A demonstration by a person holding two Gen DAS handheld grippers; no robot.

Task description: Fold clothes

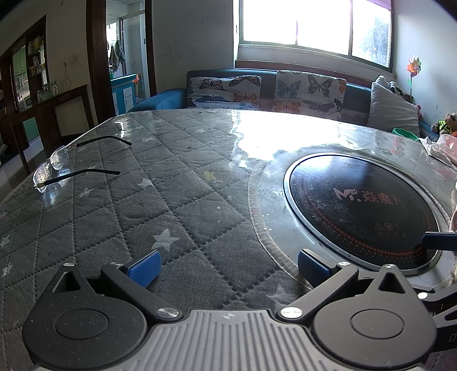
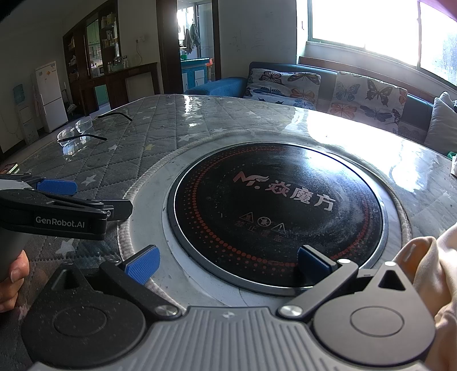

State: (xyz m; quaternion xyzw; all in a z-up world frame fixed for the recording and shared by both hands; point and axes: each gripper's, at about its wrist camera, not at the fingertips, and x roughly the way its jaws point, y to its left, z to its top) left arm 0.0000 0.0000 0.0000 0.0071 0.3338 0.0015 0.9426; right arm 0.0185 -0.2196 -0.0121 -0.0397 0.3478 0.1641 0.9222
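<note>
Quilted grey star-print table (image 1: 177, 217) under glossy clear film, with inset round black cooktop (image 2: 280, 211); eyeglasses (image 1: 54, 162) near its far left edge. Butterfly-cushioned sofa (image 1: 308, 91) under bright window (image 1: 314, 25). Left gripper (image 1: 227, 269) and right gripper (image 2: 228, 265) empty, fingers spread wide. Cream garment (image 2: 434, 265) lies beside the right gripper.

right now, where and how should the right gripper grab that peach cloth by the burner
Take the peach cloth at its rounded fold edge nearest the round cooktop, coming in from the left with the right gripper. Its jaws stand open and empty. That bulging fold rises off the table and faces the gripper; the rest runs out of frame.
</note>
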